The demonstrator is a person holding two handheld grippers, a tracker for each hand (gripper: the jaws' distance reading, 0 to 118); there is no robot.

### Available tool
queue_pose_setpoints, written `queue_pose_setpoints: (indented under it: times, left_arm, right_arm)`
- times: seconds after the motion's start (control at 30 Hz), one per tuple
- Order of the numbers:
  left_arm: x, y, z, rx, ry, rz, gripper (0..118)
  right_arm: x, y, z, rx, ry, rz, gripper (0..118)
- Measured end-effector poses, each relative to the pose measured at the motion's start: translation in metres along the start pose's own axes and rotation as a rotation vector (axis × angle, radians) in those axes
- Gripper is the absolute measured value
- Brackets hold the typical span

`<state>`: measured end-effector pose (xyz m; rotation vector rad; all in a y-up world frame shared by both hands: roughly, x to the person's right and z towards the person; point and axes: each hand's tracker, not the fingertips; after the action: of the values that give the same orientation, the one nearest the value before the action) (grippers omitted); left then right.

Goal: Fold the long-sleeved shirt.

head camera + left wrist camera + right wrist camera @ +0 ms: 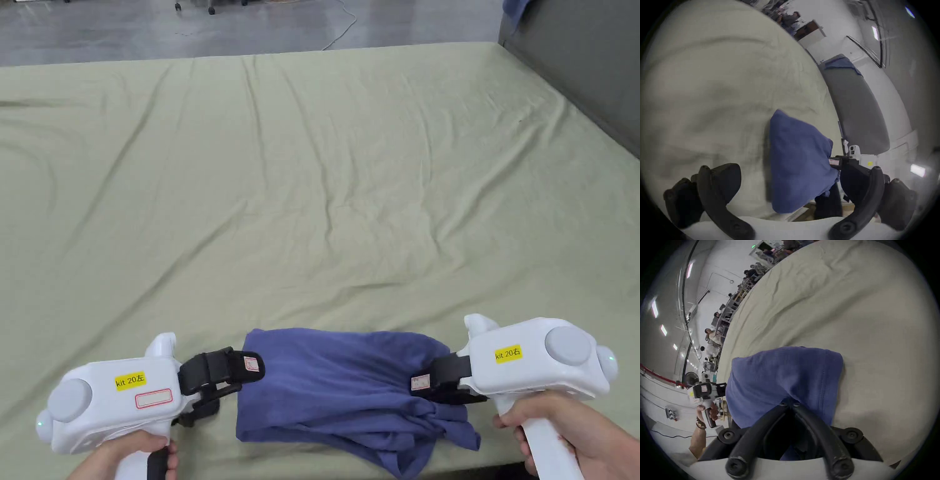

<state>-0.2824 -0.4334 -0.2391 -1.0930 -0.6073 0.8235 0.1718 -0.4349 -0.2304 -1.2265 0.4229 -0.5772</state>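
Near the sheet's [325, 162] front edge, the right gripper [420, 382] is clamping the bunched shirt [337, 387]; the left gripper [240, 375] is gaping beside it, holding nothing.

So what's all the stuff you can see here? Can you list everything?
shirt: one, blue, bunched at the near edge of the bed, between the two grippers
sheet: one, pale green, wrinkled, covers the bed
floor: grey, beyond the bed's far edge
cable: one, white, on the floor
panel: one, dark grey, at the bed's right side, blue cloth draped over its top
left hand-held gripper: white with black jaws, open, beside the shirt's left end
right hand-held gripper: white with black jaws, shut on the shirt's right end
hands: two, holding the gripper handles
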Motion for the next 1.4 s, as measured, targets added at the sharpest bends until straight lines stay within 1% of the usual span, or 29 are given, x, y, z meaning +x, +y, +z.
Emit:
queue_pose_setpoints:
  times: [0.03, 0.07, 0.1, 0.13, 0.17, 0.2, 0.27, 0.3, 0.37, 0.4, 0.43, 0.47, 0.5, 0.57, 0.6, 0.67, 0.7, 0.73, 0.83, 0.9, 0.93, 1.0, 1.03, 1.13, 1.2, 1.3, 1.33, 1.37, 1.4]
  left_arm:
    - [-0.019, 0.007, -0.009, -0.005, -0.073, 0.033, 118]
    - [-0.02, 0.006, -0.015, 0.002, -0.124, 0.047, 118]
    - [-0.018, 0.005, -0.023, 0.003, -0.173, 0.022, 118]
    - [-0.02, 0.007, -0.031, -0.01, -0.177, -0.018, 115]
    - [-0.025, 0.011, -0.037, -0.017, -0.171, -0.043, 101]
    - [-0.023, 0.012, -0.046, -0.01, -0.142, -0.066, 79]
    - [-0.02, 0.015, -0.062, -0.025, -0.025, -0.097, 18]
    - [-0.008, 0.006, -0.069, -0.069, -0.022, -0.108, 18]
    - [0.001, 0.008, -0.063, -0.021, -0.036, -0.158, 17]
    - [0.003, 0.009, -0.058, -0.017, -0.034, -0.152, 17]
    - [0.002, 0.014, -0.049, -0.014, -0.036, -0.156, 17]
    - [0.001, 0.016, -0.041, -0.006, -0.04, -0.165, 17]
    - [0.001, 0.018, -0.033, 0.007, -0.043, -0.166, 16]
    - [-0.003, 0.027, -0.013, 0.049, -0.064, -0.153, 16]
    - [-0.003, 0.03, -0.001, 0.074, -0.067, -0.158, 16]
    - [-0.004, 0.036, 0.024, 0.12, -0.035, -0.211, 16]
    - [-0.009, 0.042, 0.038, 0.118, -0.026, -0.229, 16]
    - [-0.014, 0.046, 0.053, 0.129, -0.014, -0.238, 16]
    - [-0.032, 0.058, 0.102, 0.165, 0.037, -0.25, 16]
    - [-0.049, 0.073, 0.141, 0.183, 0.083, -0.271, 16]
    - [-0.06, 0.081, 0.164, 0.213, 0.117, -0.272, 16]
    - [-0.087, 0.104, 0.211, 0.232, 0.16, -0.265, 16]
    - [-0.1, 0.11, 0.236, 0.278, 0.205, -0.273, 16]
    - [-0.15, 0.137, 0.305, 0.307, 0.26, -0.25, 16]
    - [-0.179, 0.149, 0.339, 0.325, 0.341, -0.257, 16]
    - [-0.222, 0.169, 0.371, 0.369, 0.402, -0.197, 16]
    - [-0.23, 0.172, 0.374, 0.395, 0.448, -0.167, 26]
    - [-0.235, 0.175, 0.375, 0.432, 0.525, -0.154, 68]
    - [-0.238, 0.174, 0.378, 0.477, 0.566, -0.145, 104]
  right_arm:
    - [-0.001, 0.0, 0.0, -0.001, -0.002, 0.006, 0]
    - [-0.001, 0.001, 0.0, -0.002, -0.004, 0.013, 0]
    - [-0.001, 0.001, -0.001, -0.001, -0.004, 0.017, 0]
    - [-0.001, 0.0, -0.001, 0.0, -0.004, 0.018, 0]
    - [-0.001, 0.0, -0.001, 0.001, -0.003, 0.017, 0]
    - [0.0, 0.0, -0.002, 0.001, -0.003, 0.015, 0]
    - [-0.001, 0.0, -0.002, 0.001, -0.007, 0.015, 0]
    - [-0.003, -0.001, -0.002, 0.001, -0.011, 0.017, 0]
    - [-0.012, 0.0, 0.002, 0.006, -0.037, 0.024, 0]
    - [-0.022, 0.0, 0.005, 0.008, -0.051, 0.023, 0]
    - [-0.036, 0.002, 0.009, 0.031, -0.051, 0.047, 0]
    - [-0.054, 0.004, 0.014, 0.079, -0.016, 0.114, 0]
    - [-0.071, 0.006, 0.017, 0.109, -0.005, 0.163, 0]
    - [-0.115, 0.01, 0.021, 0.219, -0.052, 0.275, 0]
    - [-0.139, 0.012, 0.02, 0.283, -0.087, 0.348, 0]
    - [-0.184, 0.013, 0.01, 0.402, -0.157, 0.492, 0]
    - [-0.208, 0.012, 0.002, 0.464, -0.189, 0.551, 0]
    - [-0.23, 0.011, -0.007, 0.522, -0.194, 0.59, 0]
    - [-0.289, 0.012, -0.045, 0.589, -0.115, 0.629, 0]
    - [-0.329, 0.011, -0.078, 0.602, -0.093, 0.675, 0]
    - [-0.348, 0.013, -0.099, 0.595, -0.085, 0.698, 0]
    - [-0.384, 0.012, -0.138, 0.572, -0.041, 0.735, 0]
    - [-0.402, 0.011, -0.161, 0.557, -0.009, 0.749, 0]
    - [-0.448, 0.004, -0.228, 0.537, 0.021, 0.802, 0]
    - [-0.472, -0.002, -0.267, 0.538, 0.04, 0.842, 0]
    - [-0.499, -0.012, -0.314, 0.543, 0.049, 0.856, 0]
    - [-0.502, -0.012, -0.326, 0.526, 0.064, 0.869, 0]
    - [-0.506, -0.013, -0.335, 0.512, 0.072, 0.88, 0]
    - [-0.508, -0.014, -0.341, 0.503, 0.072, 0.887, 0]
